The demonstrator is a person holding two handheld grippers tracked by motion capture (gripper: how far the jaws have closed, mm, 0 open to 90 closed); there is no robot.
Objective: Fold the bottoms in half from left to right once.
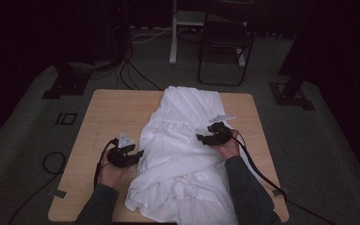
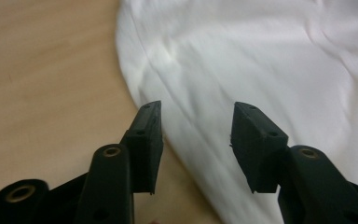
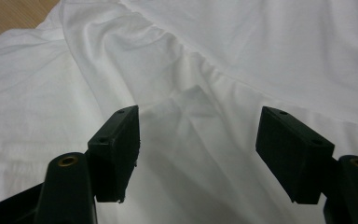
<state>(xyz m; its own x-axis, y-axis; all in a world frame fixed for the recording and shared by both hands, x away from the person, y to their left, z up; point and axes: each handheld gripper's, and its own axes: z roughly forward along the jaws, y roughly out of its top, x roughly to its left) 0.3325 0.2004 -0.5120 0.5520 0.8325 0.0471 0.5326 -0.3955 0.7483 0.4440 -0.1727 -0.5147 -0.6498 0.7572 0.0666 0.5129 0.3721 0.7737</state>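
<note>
White garment [image 1: 183,140] lies spread down the middle of the wooden table [image 1: 108,112], its near hem hanging off the front edge. My left gripper [image 1: 138,154] sits low at the garment's left edge, forearm coming in from the bottom, jaws apart, nothing between them. My right gripper [image 1: 201,138] hovers over the cloth's right side, pointing left, wrist bent inward, jaws wide, released.

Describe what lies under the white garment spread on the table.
The white garment rests on a wooden table, whose bare top shows around it. Anything between cloth and tabletop is covered; its near hem overhangs the table's front edge.
</note>
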